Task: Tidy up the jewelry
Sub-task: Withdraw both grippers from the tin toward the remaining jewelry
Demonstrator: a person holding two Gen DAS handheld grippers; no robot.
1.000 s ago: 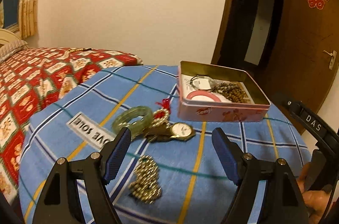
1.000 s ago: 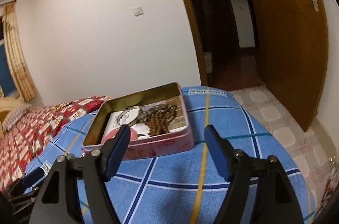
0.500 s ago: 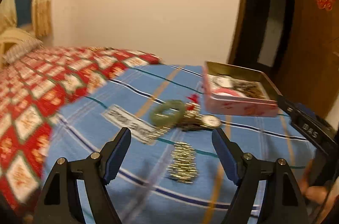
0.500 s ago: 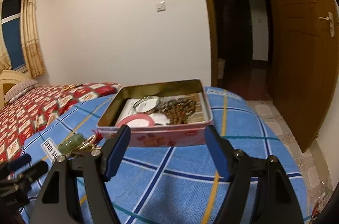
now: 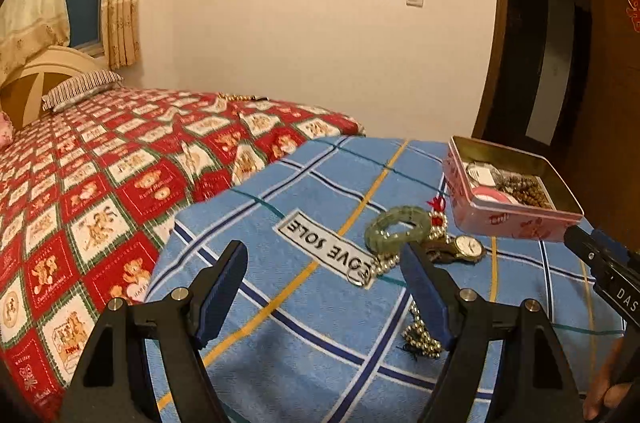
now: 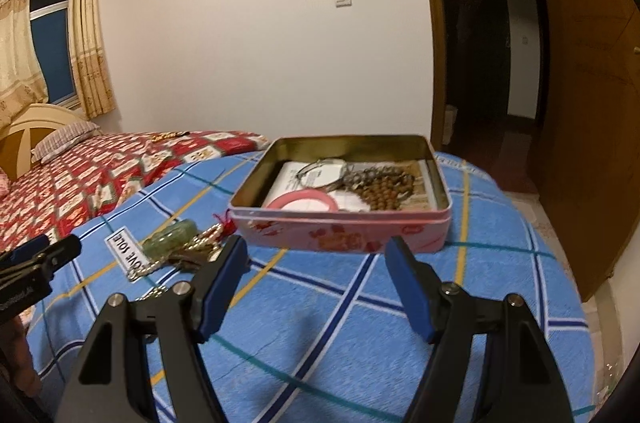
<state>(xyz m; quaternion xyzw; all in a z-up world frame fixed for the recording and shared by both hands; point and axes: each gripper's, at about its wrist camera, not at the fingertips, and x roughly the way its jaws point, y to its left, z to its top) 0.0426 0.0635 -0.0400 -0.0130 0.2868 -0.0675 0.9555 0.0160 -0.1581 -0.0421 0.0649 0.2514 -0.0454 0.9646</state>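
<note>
A pink tin box stands open on the blue checked cloth. It holds a pink bangle, brown beads and a silver bracelet. Left of it lie a green jade bangle, a gold watch and a silver bead chain. My left gripper is open and empty, above the cloth left of the bangle. My right gripper is open and empty, just in front of the tin.
A bed with a red patterned cover lies left of the blue cloth. A dark open doorway and a wooden door are at the right. The cloth's edge drops off at the right.
My left gripper has swung left and back, so the jewelry now sits toward its right finger. My right gripper has pulled back and turned left; the tin sits centred ahead.
</note>
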